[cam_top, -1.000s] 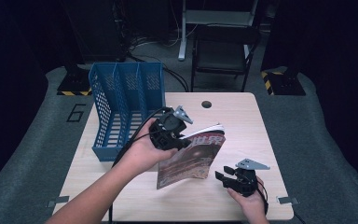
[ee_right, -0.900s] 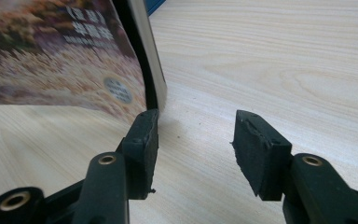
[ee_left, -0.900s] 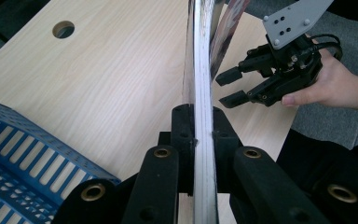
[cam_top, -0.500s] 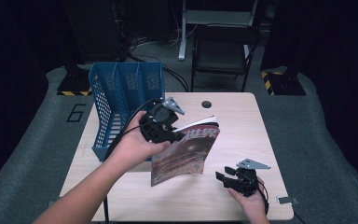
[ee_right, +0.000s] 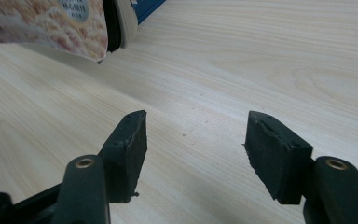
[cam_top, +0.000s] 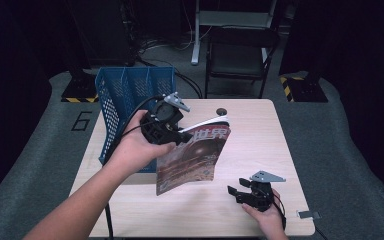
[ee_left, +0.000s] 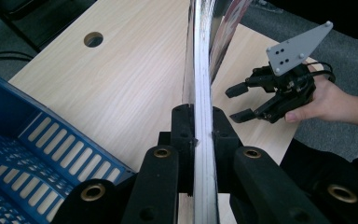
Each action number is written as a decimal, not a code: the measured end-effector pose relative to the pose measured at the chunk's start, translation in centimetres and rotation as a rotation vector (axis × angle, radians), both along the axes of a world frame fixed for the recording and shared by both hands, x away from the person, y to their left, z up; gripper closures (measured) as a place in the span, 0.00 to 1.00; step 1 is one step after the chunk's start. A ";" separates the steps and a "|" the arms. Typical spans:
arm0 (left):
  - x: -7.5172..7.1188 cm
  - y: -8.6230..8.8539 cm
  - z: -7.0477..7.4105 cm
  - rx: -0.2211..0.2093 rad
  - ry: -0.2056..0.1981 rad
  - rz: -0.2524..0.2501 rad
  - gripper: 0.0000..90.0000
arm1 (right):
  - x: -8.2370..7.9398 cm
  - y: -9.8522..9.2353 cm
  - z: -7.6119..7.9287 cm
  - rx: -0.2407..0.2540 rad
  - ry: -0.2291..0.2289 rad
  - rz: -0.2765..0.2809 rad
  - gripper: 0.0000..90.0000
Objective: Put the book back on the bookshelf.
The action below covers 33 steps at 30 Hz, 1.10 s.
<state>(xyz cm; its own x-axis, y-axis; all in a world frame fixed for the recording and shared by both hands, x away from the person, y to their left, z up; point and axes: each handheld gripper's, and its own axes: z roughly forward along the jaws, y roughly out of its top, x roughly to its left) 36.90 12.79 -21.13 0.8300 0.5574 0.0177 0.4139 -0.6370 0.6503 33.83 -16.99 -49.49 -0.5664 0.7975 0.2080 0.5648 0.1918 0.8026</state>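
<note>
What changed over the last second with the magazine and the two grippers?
The left gripper, still clamped on the magazine, lifted it and carried it left toward the blue file rack. The right gripper stayed open, low over the table.

High view: fixed above the person's side, facing forward and down; far enough to take in the whole wooden table (cam_top: 260,135), the blue file rack (cam_top: 125,95) at its left, and a chair (cam_top: 237,57) on the floor beyond.

Left gripper view: rides on the left gripper (ee_left: 200,128), held above the table, looking along its jaws and down across the tabletop; very near the magazine (ee_left: 203,70) edge-on between them.

Right gripper view: rides on the right gripper (ee_right: 193,140), low and close to the table surface, looking nearly level along the wood.

Shared, high and left: rack, table hole (ee_left: 93,39), right gripper.

Shared, all three: tabletop, magazine.
</note>
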 end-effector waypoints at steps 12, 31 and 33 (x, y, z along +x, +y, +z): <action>0.2 0.5 1.1 -0.013 0.002 0.023 0.93 | -0.2 0.7 -0.3 -0.004 -0.010 0.019 0.43; 1.1 1.8 3.1 -0.013 -0.018 0.079 0.93 | -0.2 0.6 -0.4 -0.022 0.003 0.025 0.45; 1.3 2.0 3.3 -0.014 -0.019 0.087 0.93 | -0.2 0.6 -0.4 -0.022 0.006 0.027 0.45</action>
<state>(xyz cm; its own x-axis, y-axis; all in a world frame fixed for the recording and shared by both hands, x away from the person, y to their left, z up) 38.15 14.83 -17.82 0.7781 0.6277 0.0246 0.4548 -0.5900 0.6671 33.65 -16.35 -49.90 -0.5862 0.7865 0.1944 0.5643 0.2242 0.7945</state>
